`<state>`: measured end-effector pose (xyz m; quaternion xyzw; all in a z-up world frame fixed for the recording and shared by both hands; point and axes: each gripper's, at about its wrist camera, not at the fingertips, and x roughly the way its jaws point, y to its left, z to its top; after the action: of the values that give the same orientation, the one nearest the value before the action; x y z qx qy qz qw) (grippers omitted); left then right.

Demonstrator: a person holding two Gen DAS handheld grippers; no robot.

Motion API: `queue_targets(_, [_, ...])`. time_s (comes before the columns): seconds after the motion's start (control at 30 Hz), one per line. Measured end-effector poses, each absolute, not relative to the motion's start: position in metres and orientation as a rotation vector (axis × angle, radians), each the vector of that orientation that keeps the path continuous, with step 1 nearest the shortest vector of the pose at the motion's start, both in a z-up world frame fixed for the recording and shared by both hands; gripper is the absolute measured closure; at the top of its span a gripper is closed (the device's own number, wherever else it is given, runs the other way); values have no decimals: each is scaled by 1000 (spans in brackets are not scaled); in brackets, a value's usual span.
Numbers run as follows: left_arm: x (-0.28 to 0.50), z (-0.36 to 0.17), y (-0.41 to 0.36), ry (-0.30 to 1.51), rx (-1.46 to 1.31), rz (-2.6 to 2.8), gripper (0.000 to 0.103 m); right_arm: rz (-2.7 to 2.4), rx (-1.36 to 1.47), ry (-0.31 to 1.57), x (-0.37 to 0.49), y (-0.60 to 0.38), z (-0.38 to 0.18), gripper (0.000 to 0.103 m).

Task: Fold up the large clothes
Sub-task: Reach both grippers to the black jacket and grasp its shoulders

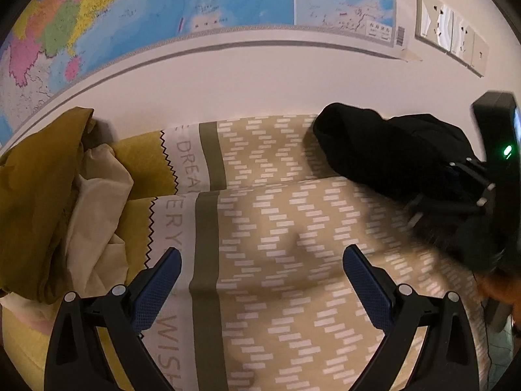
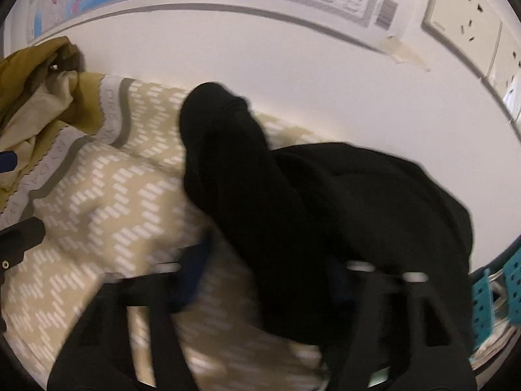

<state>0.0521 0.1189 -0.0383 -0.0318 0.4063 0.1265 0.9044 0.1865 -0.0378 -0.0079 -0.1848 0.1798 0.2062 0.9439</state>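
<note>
Two claws: left gripper (image 1: 262, 275) spread over bedspread (image 1: 293, 293); right gripper (image 2: 270, 277) clamped on black garment (image 2: 325, 195).
Garment axis: runs from right gripper toward wall.
Right view only: teal basket (image 2: 495, 293).

Your left gripper (image 1: 262, 260) points steeply down with its blue-padded fingers (image 1: 159, 288) spread wide and nothing between them. Your right gripper (image 2: 267, 270) is blurred, tilted slightly down, its jaws drawn in around black fabric (image 2: 293, 202).
</note>
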Motion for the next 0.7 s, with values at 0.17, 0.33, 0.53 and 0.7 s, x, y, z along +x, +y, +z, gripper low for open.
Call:
queue_targets(0.17, [65,-44,121,851,-51,232,7,443,-292,276,157,-92,40,99])
queue_targets(0.33, [88,-44,103,824,-19,85,7,426,-180,137,121,-156,111,99])
queue_targets(0.53, [103,-37,62,727,51,-95,7,425,6,92,106,-222,156,99])
queue_targets(0.7, [101,-34,20,661,173,-279,7,422,77,81,103,-250,161,99])
